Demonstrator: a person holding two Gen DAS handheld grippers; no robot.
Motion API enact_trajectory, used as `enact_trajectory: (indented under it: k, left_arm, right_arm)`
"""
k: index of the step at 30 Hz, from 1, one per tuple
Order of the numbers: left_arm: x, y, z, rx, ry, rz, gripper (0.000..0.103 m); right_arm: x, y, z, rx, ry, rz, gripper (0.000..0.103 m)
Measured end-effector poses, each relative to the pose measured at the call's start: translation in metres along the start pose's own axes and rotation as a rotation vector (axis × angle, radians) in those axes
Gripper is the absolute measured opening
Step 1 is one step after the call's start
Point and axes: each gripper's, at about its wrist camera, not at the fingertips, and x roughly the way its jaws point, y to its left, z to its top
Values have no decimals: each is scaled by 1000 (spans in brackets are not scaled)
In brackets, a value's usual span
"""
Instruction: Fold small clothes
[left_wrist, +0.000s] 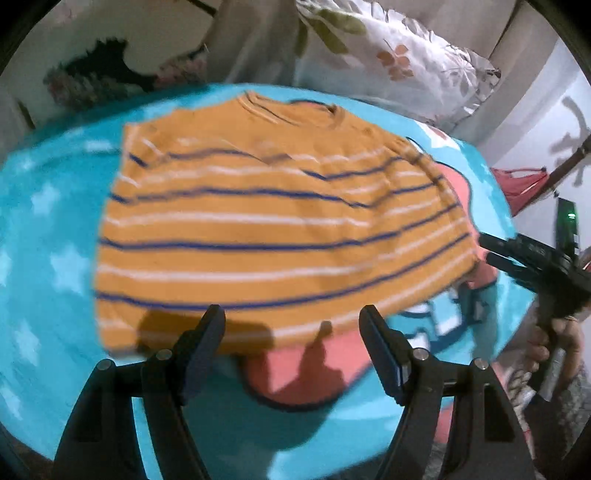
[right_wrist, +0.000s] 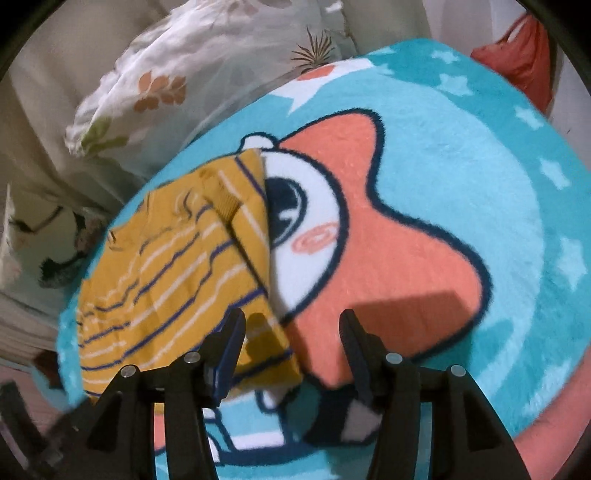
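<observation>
On the blue rug (left_wrist: 44, 229) the striped shirt (left_wrist: 273, 229) lay partly folded; both grippers, left (left_wrist: 291, 354) and right (right_wrist: 291, 354), hung wide open and empty, so a sloppy one-layer grab could've undone it.

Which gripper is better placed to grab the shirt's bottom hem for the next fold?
Left, probably. The left gripper is open and squarely straddles the striped shirt's near hem. The right gripper, also open, sits at the shirt's side edge, mostly over the rug.
</observation>
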Motion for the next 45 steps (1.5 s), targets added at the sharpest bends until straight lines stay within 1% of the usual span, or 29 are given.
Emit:
enact_trajectory:
  k: [1,4,6,9,11,13,16,17,20,22,23,26,28,33,36,43,45]
  left_arm:
    - [3,-8,-2,-11,-1,-1,74]
    - [6,-29,-2,-37,-13,54,74]
    - [11,-45,-1,-58,-22,59,74]
    - [19,-78,-2,-20,-42,103,74]
    - [27,-105,-5,44,-56,151,74]
    - [36,-128,-7,115,-64,188,74]
    - [53,-168,-13,258,-76,248,74]
    - [59,-185,-16,319,-83,262,74]
    - [74,-220,-22,457,-105,303,74]
    - [86,-236,-24,521,-113,329,74]
    - [92,-245,-24,560,-119,346,74]
    - [105,-261,-22,630,-140,385,74]
    - [112,-266,-18,651,-141,398,74]
    - [126,-274,-15,663,-123,397,74]
    - [136,-278,-19,691,-108,415,74]
    - [141,-288,-22,723,-137,443,74]
    - [140,-288,-23,718,-142,439,74]
  right_arm:
    - [3,-4,5,5,11,28,58]
    - [19,-13,27,1,77,116,58]
    - [31,-17,42,-13,118,176,58]
    - [47,-22,61,-39,170,245,59]
    - [57,-21,73,-65,218,301,60]
    - [66,-17,84,-99,262,356,64]
    - [82,-9,100,-118,356,446,65]
    - [87,-7,104,-123,375,463,65]
    - [98,2,111,-136,422,505,65]
    - [105,10,114,-148,453,533,65]
    - [107,13,114,-156,464,538,68]
    - [114,22,116,-188,493,557,71]
    - [117,26,118,-198,506,565,71]
    - [126,32,122,-220,537,598,71]
    - [131,34,125,-224,555,617,71]
    - [135,39,127,-246,564,640,71]
    - [136,41,127,-247,561,647,71]
